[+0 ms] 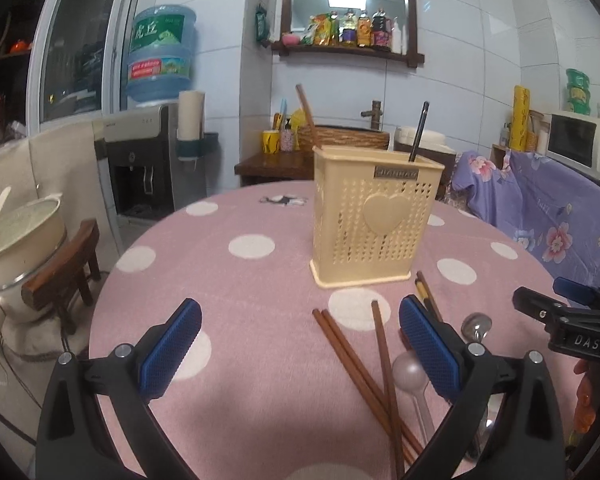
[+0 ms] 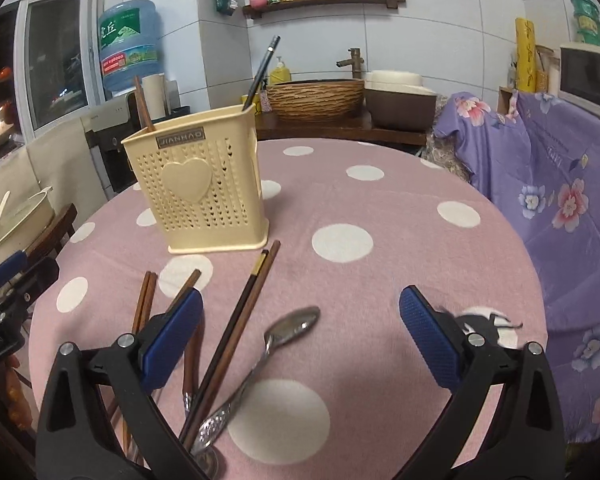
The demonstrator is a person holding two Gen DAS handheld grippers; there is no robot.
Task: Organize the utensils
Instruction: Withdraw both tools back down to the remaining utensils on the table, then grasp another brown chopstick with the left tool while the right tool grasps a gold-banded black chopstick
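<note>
Both the left gripper (image 1: 300, 344) and right gripper (image 2: 300, 332) gape wide, empty. Chopsticks (image 2: 236, 320) and a metal spoon (image 2: 288, 332) lie crossed, near the cream holder (image 2: 196, 192); grabbing one could drag others.

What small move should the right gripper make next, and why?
Probably lower the right gripper onto the metal spoon and close. Its fingers are open and empty with the spoon lying between them on the table, while the holder has only two utensils in it.
</note>
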